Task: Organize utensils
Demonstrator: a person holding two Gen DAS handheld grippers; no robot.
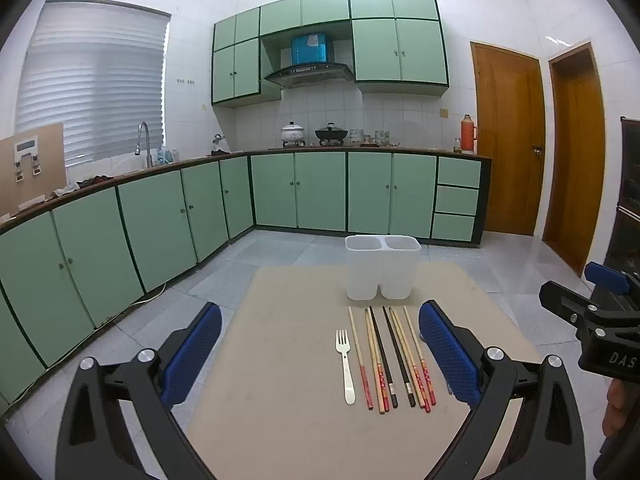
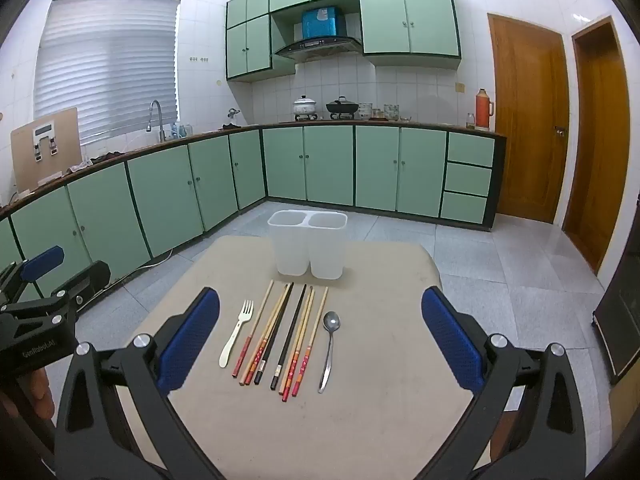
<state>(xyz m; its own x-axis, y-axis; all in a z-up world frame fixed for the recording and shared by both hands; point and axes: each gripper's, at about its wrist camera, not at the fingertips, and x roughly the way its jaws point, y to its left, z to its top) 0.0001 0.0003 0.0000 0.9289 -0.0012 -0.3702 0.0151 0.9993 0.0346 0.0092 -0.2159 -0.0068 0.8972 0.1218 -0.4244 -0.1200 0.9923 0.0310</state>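
Note:
A white two-compartment utensil holder (image 1: pixel 382 266) (image 2: pixel 308 244) stands empty at the far end of the beige table (image 1: pixel 288 360) (image 2: pixel 380 380). In front of it lie a white fork (image 1: pixel 346 366) (image 2: pixel 237 332), several chopsticks (image 1: pixel 394 358) (image 2: pixel 286 338) in a row, and a metal spoon (image 2: pixel 330 346) on the right. My left gripper (image 1: pixel 320 356) is open above the table, around the fork and chopsticks in view. My right gripper (image 2: pixel 320 340) is open over the utensils and also shows at the right edge of the left wrist view (image 1: pixel 592 312).
The table stands in a kitchen with green cabinets (image 2: pixel 328 164) along the left and far walls. Tiled floor (image 2: pixel 500 272) surrounds the table. Two wooden doors (image 2: pixel 528 120) are at the right.

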